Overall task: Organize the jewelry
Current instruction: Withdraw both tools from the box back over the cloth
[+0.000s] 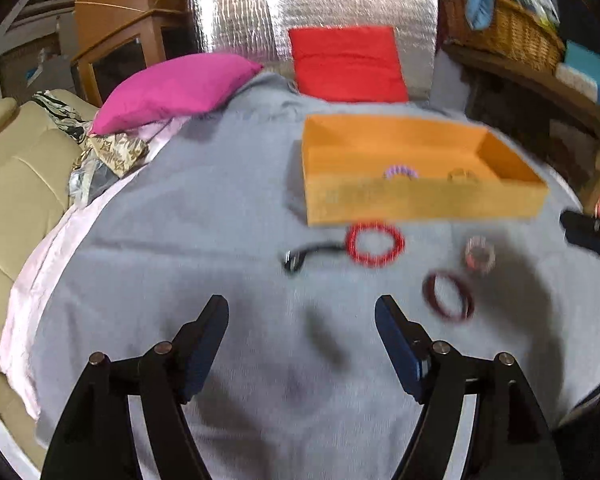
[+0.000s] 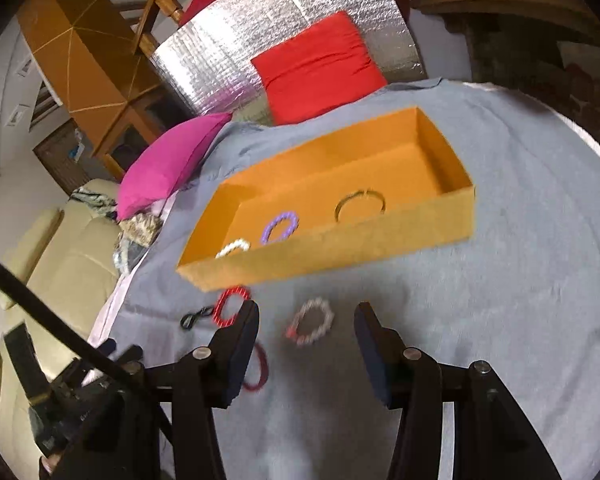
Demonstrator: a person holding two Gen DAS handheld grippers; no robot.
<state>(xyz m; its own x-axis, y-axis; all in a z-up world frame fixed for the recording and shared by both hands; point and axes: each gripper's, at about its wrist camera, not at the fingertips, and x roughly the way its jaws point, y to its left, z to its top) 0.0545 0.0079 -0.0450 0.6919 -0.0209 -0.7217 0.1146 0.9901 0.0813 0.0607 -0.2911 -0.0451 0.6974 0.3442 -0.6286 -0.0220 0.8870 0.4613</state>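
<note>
Left tongs [image 1: 302,312] spread wide, nothing between them, hovering over bare grey blanket [image 1: 180,240] near the jewelry. Right tongs [image 2: 306,320] also spread, empty, hovering over the pale beaded bracelet [image 2: 312,321], which shows in the gap between the fingers.

Orange box [image 2: 340,240] sits on the blanket, open top. Inside, along the near wall: white bead bracelet [image 2: 233,248] at left, purple bracelet [image 2: 280,226] middle, thin gold bangle [image 2: 360,204] to the right. All apart from each other.

Still on the blanket, just near of the box: red bead bracelet [image 1: 375,244], with a small black cord item [image 1: 300,258] touching or just beside its left edge; can't tell which, blurred. Dark red bangle [image 1: 448,296] nearer and right of it; in the right wrist view it is half hidden behind the left finger. Pale beaded bracelet lies right of the red one, far of the dark bangle.

Magenta pillow [image 1: 176,88] and red cushion [image 1: 346,64] at the far edge.
</note>
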